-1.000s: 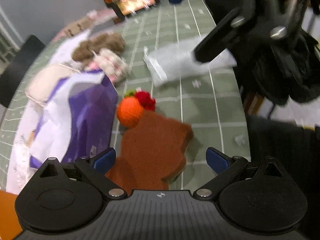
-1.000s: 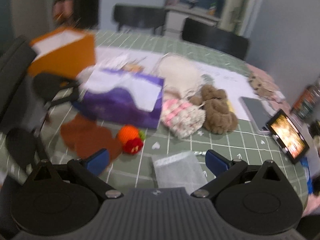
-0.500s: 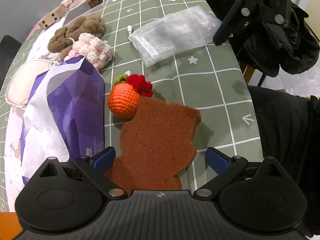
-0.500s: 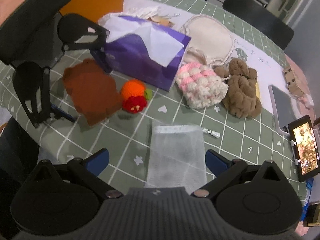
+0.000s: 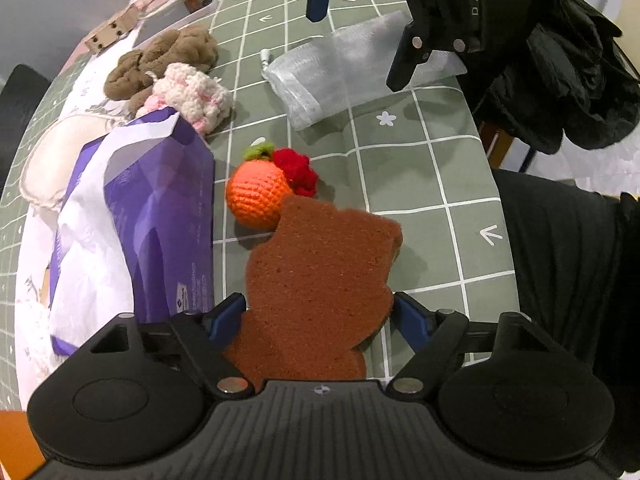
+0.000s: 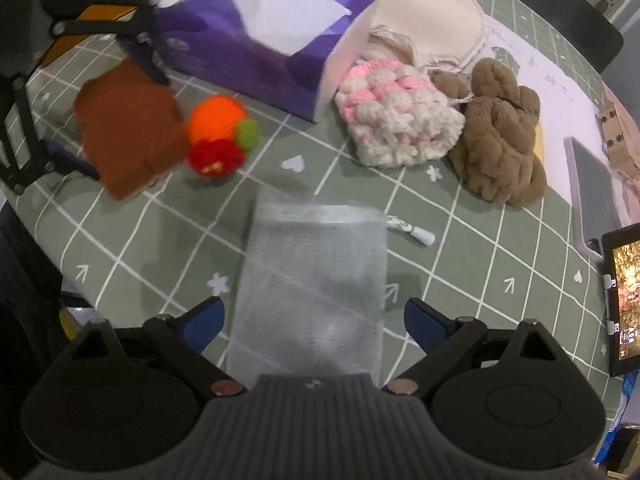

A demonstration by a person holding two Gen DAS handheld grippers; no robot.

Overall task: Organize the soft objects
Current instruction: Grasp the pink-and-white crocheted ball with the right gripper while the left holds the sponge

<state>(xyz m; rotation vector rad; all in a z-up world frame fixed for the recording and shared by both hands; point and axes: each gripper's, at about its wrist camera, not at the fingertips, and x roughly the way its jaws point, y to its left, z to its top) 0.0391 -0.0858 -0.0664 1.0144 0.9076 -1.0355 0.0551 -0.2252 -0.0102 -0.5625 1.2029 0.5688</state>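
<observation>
A: Any writing you can read?

B: Only "DAS" on the right gripper's body in the left view. The print on the purple tissue pack is too small.

A: Where's the brown sponge?

B: Flat on the green grid mat, between the left gripper's spread fingers, long axis pointing away toward the orange knit ball, which it touches.

A: The mesh bag?

B: Lengthwise between the right gripper's parted fingers, ungrasped.
</observation>
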